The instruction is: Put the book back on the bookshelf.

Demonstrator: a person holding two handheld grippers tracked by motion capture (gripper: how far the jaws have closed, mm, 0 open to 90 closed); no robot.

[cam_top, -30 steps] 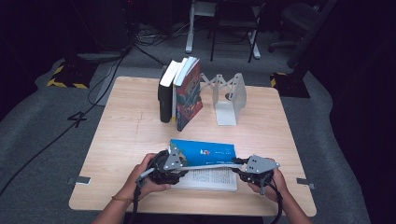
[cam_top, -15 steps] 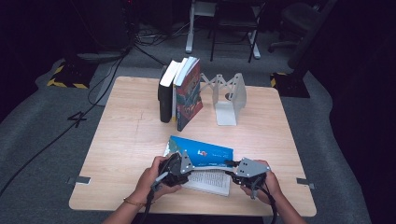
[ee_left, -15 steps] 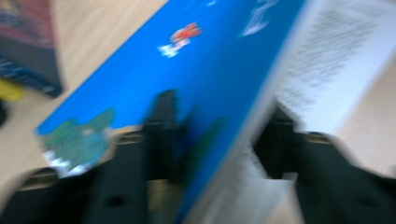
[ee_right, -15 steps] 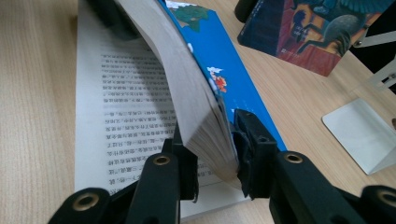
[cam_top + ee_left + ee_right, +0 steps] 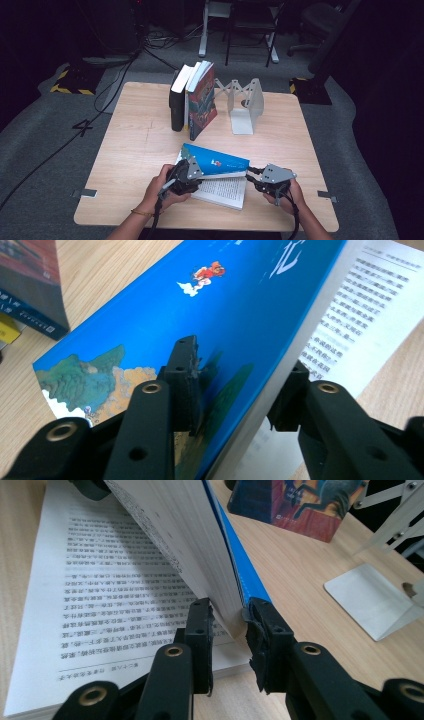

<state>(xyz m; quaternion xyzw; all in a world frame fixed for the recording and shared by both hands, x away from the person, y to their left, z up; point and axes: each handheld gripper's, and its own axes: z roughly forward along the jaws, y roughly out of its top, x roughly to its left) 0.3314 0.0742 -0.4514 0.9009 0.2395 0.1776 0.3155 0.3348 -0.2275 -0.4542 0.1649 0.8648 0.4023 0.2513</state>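
A blue book (image 5: pixel 220 161) lies open near the table's front edge, its blue-covered half raised over a printed page (image 5: pixel 222 190). My left gripper (image 5: pixel 192 172) grips that raised half from the left. One jaw sits on the blue cover (image 5: pixel 240 305) and the other under the pages; its jaws have just been closing on it. My right gripper (image 5: pixel 252 177) pinches the right corner. In the right gripper view my right gripper (image 5: pixel 230 630) clamps the page block (image 5: pixel 170 535) and cover, closing a little further.
Several books (image 5: pixel 195 100) stand upright at the back of the wooden table (image 5: pixel 135 145), a black one at the left. A white metal bookend (image 5: pixel 245 107) stands just right of them. Chair legs and cables lie on the floor beyond.
The left gripper's jaws have narrowed onto the raised half of the book. Both hands shifted slightly, and the blue cover tilts up more than before.
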